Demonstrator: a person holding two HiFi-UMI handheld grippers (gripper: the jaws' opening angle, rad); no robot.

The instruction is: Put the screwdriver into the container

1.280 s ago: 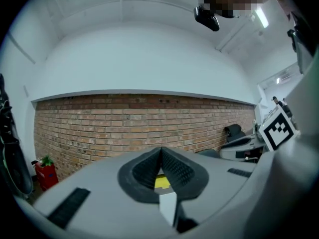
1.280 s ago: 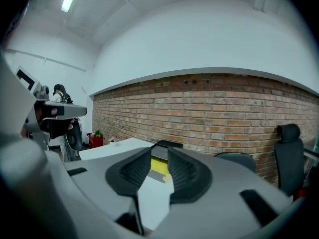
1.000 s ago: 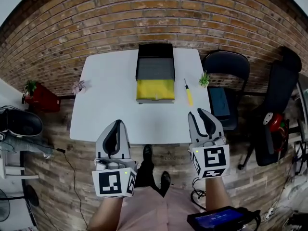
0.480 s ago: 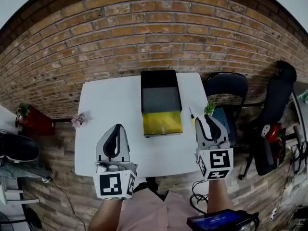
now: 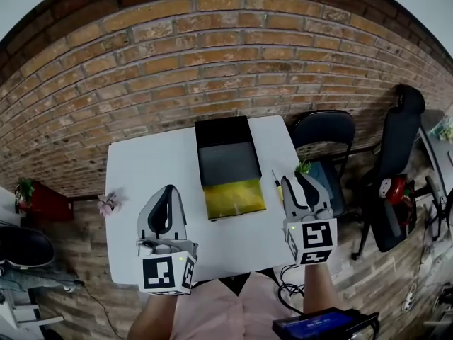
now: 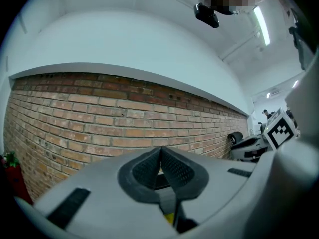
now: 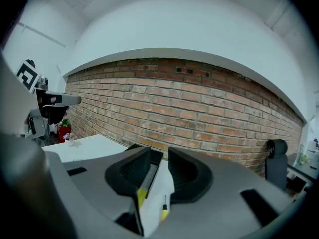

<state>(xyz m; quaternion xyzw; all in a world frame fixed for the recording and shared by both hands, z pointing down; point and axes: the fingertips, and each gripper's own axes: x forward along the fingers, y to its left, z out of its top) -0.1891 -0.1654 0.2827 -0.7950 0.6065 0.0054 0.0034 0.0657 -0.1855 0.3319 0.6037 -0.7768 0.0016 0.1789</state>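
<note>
**Screwdriver Still Outside Its Container, Claws Poised**

We look down on a white rectangular tabletop (image 5: 148,183) set against a red brick wall (image 5: 177,69), where the job has not yet begun. The small yellow-handled screwdriver (image 5: 277,187), with its thin dark shaft, lies flat on the tabletop. It sits just beside the right edge of the open rectangular container (image 5: 233,198) (black at the far end, grey in the middle, yellow nearest us) and not inside it. As far as we can see, the container is empty.

The right claw (image 5: 297,181) hangs close over the tool with its grey jaws apart and nothing between them. Along that claw's own view we see the screwdriver (image 7: 163,212) through the gap, lying untouched on the tabletop. The left claw (image 5: 168,190) hovers over the near left part of the tabletop, its jaws pressed together on nothing.

By our reckoning every step remains: closing on the handle, lifting it, carrying it the short way left over the rim, and letting go.

We find no brand or label on the tool or the container. The only print is the black-and-white square pattern on each marker cube (image 5: 311,236). A lit blue screen (image 5: 322,324) at the bottom edge is too blurred to read.
</note>
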